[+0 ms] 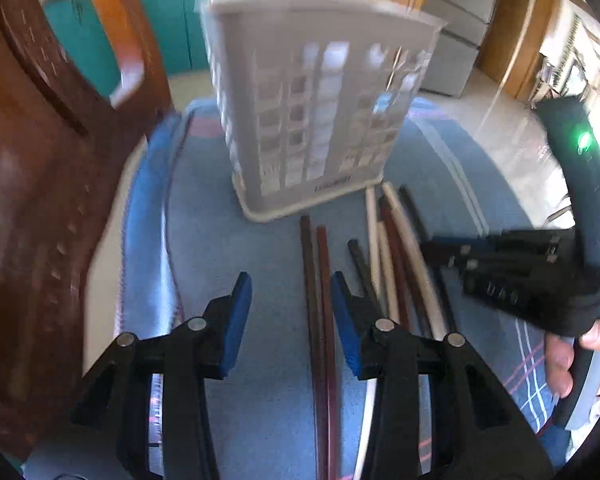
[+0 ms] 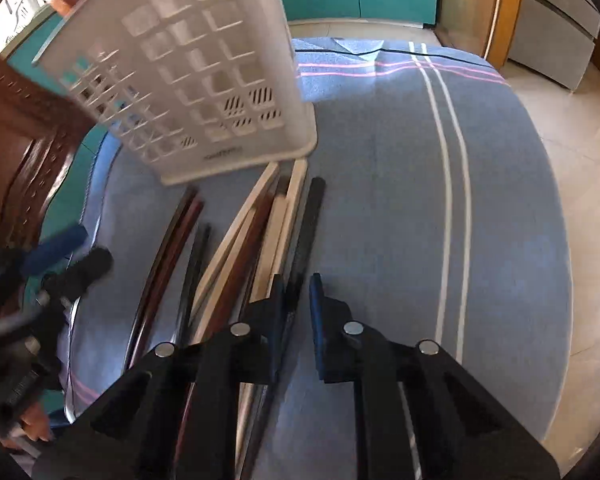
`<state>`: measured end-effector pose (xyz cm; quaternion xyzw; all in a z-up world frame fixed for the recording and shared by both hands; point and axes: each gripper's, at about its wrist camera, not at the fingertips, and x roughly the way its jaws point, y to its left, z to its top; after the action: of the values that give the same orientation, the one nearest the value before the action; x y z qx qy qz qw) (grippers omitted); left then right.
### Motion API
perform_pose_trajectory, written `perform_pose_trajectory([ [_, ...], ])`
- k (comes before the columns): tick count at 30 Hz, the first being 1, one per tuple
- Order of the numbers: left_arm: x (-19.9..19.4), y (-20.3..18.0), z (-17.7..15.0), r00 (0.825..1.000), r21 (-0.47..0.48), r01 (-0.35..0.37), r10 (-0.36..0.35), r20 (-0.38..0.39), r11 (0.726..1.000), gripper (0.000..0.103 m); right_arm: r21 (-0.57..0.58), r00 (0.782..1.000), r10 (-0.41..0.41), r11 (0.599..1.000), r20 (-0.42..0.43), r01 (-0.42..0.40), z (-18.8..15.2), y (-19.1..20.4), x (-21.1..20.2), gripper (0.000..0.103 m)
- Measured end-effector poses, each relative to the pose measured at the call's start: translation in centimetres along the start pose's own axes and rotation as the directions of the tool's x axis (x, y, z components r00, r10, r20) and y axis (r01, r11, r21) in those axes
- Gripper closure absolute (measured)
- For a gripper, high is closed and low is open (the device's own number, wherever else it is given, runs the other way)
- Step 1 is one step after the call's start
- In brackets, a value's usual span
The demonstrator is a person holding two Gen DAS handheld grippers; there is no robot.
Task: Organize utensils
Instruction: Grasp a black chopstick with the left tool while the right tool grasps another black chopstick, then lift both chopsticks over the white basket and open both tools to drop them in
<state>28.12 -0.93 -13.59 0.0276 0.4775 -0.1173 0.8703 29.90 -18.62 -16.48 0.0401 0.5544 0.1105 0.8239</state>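
Observation:
Several chopsticks lie on a blue cloth in front of a white slotted utensil holder (image 1: pixel 316 120), which also shows in the right wrist view (image 2: pixel 188 72). A dark red pair (image 1: pixel 320 304) runs between the pads of my left gripper (image 1: pixel 292 316), which is open above it. A mixed pile of cream, brown and black chopsticks (image 1: pixel 396 264) lies to the right. My right gripper (image 2: pixel 298 312) stands over the black chopstick (image 2: pixel 310 224) at the pile's right side (image 2: pixel 256 232), its jaws narrowly apart and not gripping. The right gripper also shows in the left wrist view (image 1: pixel 444 258).
The blue striped cloth (image 2: pixel 400 184) covers a round table. A brown wooden chair (image 1: pixel 40 200) stands close on the left. Teal cabinets (image 1: pixel 168 20) and grey drawers (image 2: pixel 556 32) are behind. The floor lies beyond the table's right edge.

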Motion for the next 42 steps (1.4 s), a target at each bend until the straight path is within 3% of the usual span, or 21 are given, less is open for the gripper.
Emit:
perform_pose_trajectory([
  [5, 1.6, -0.7, -0.5, 0.999, 0.018, 0.015, -0.014, -0.040, 1.000, 0.062, -0.053, 1.000, 0.007, 0.999, -0.003, -0.007, 0.8, -0.1, 0.0, 0.092],
  [8, 2.8, -0.8, -0.9, 0.997, 0.028, -0.018, 0.020, -0.074, 0.999, 0.059, -0.079, 1.000, -0.023, 0.997, -0.005, 0.022, 0.7, -0.3, -0.4, 0.093],
  [16, 3.2, 0.3, -0.8, 0.997, -0.067, -0.031, 0.026, -0.079, 0.997, 0.059, -0.112, 1.000, -0.026, 0.993, 0.012, 0.027, -1.3, -0.2, -1.6, 0.093],
  [24, 4.7, -2.1, 0.0, 0.989, -0.026, -0.137, 0.135, -0.061, 0.990, 0.058, -0.118, 0.994, -0.107, 0.987, 0.026, 0.109, -1.8, 0.9, -1.7, 0.091],
  [25, 4.7, -2.2, 0.4, 0.989, -0.037, -0.137, 0.134, -0.061, 0.990, 0.060, -0.131, 0.990, -0.131, 0.982, 0.045, 0.136, -1.8, 1.3, -1.6, 0.091],
  [28, 5.2, -2.6, 1.0, 0.993, -0.055, -0.110, 0.107, -0.052, 0.992, 0.090, -0.162, 0.984, -0.164, 0.971, 0.073, 0.174, -2.4, 2.3, -1.6, 0.090],
  [29, 5.8, -2.8, 1.8, 0.992, -0.049, -0.115, 0.113, -0.049, 0.992, 0.096, -0.164, 0.984, -0.160, 0.972, 0.078, 0.171, -2.5, 2.3, -1.7, 0.091],
  [34, 6.5, -3.7, 2.5, 0.995, -0.076, -0.099, 0.098, -0.017, 0.992, 0.096, -0.124, 0.994, -0.069, 0.989, 0.080, 0.079, -2.8, 1.4, -2.8, 0.096],
  [42, 1.3, -4.5, 2.2, 0.985, -0.065, -0.070, 0.079, 0.156, 0.995, 0.096, -0.134, 0.973, 0.077, 0.990, 0.216, -0.048, -2.9, 0.6, -9.7, 0.096],
])
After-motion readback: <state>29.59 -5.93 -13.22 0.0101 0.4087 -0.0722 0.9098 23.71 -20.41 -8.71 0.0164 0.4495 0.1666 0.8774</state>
